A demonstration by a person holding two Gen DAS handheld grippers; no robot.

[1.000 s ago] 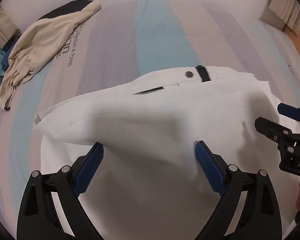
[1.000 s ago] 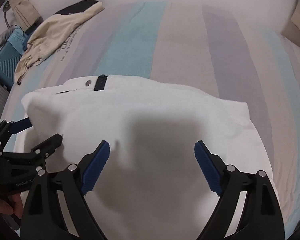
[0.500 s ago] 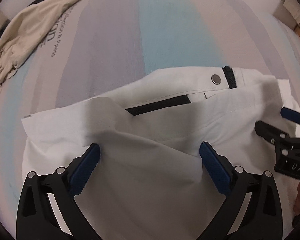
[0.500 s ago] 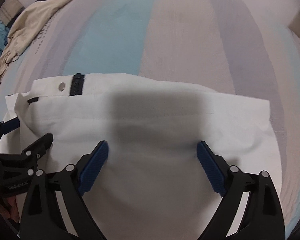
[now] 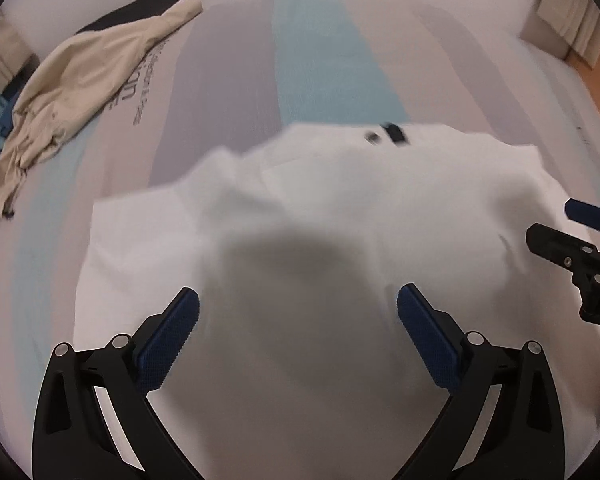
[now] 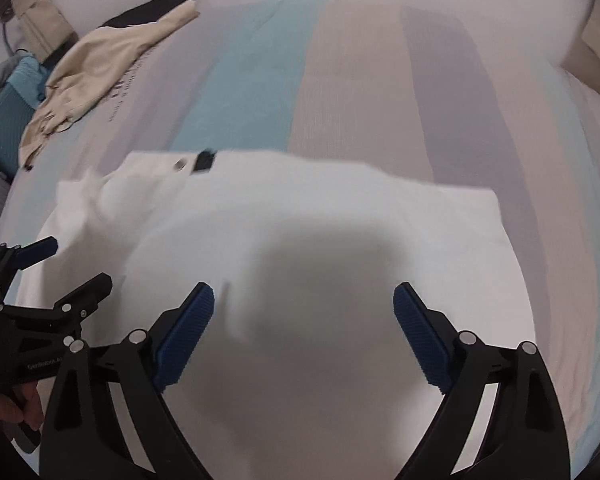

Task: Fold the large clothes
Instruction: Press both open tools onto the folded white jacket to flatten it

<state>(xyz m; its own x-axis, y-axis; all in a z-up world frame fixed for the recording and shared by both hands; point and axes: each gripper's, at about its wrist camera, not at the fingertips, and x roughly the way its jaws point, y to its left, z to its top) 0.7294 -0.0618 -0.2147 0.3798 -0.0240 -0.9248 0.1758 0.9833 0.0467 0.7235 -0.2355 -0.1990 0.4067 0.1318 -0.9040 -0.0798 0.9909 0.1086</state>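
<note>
White trousers (image 5: 340, 240) lie spread on the striped bed cover (image 5: 320, 60), folded over on themselves, with the waistband at the far edge where I can see a metal snap (image 6: 179, 165) and a short black tab (image 6: 204, 161) side by side. The cloth is smeared by blur in both views, so I cannot read its creases well.

My left gripper (image 5: 298, 312) hangs over the near part of the garment with its blue pads (image 5: 168, 344) spread wide and nothing between them. My right gripper (image 6: 304, 312) is likewise over the white cloth, pads far apart and holding nothing. Each claw shows at the edge of the other's view, the two close together side by side.

At the far left corner of the bed a beige garment (image 5: 80, 80) lies crumpled, partly over a black one (image 5: 132, 12). Beyond that corner, off the bed, sits a teal suitcase (image 6: 4, 120).
</note>
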